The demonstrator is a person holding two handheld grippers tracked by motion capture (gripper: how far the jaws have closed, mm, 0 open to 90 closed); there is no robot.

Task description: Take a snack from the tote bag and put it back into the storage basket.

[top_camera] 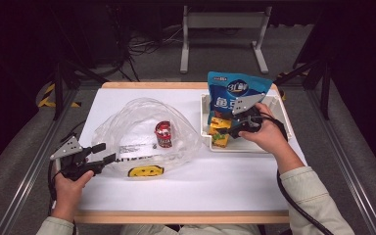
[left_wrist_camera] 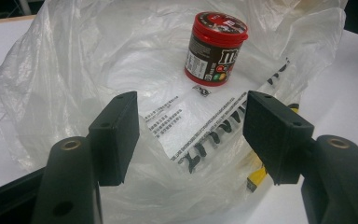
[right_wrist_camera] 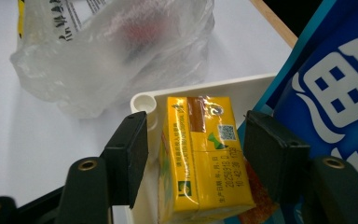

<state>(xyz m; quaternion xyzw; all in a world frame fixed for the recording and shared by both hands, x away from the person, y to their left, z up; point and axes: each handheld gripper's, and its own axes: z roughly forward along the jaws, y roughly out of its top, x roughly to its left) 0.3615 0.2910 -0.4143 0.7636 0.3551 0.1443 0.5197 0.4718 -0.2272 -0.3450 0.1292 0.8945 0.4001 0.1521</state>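
Note:
A clear plastic bag (top_camera: 132, 122) lies open on the left half of the white table. Inside it stands a red-lidded candy can (top_camera: 163, 134), seen close in the left gripper view (left_wrist_camera: 216, 49). My left gripper (top_camera: 106, 152) is open at the bag's near edge, its jaws (left_wrist_camera: 191, 135) wide apart over the printed film. In the white tray (top_camera: 274, 144) at the right stands a yellow carton (top_camera: 219, 133). My right gripper (top_camera: 225, 128) reaches it from the right. Its jaws (right_wrist_camera: 193, 144) are open on either side of the carton (right_wrist_camera: 200, 158), with a gap on the left side.
A tall blue snack pouch (top_camera: 235, 93) stands in the tray behind the carton and crowds the right jaw (right_wrist_camera: 335, 93). The tray's rounded corner (right_wrist_camera: 144, 101) sits just beyond the left jaw. The bag has a yellow printed patch (top_camera: 146, 171) at its near edge.

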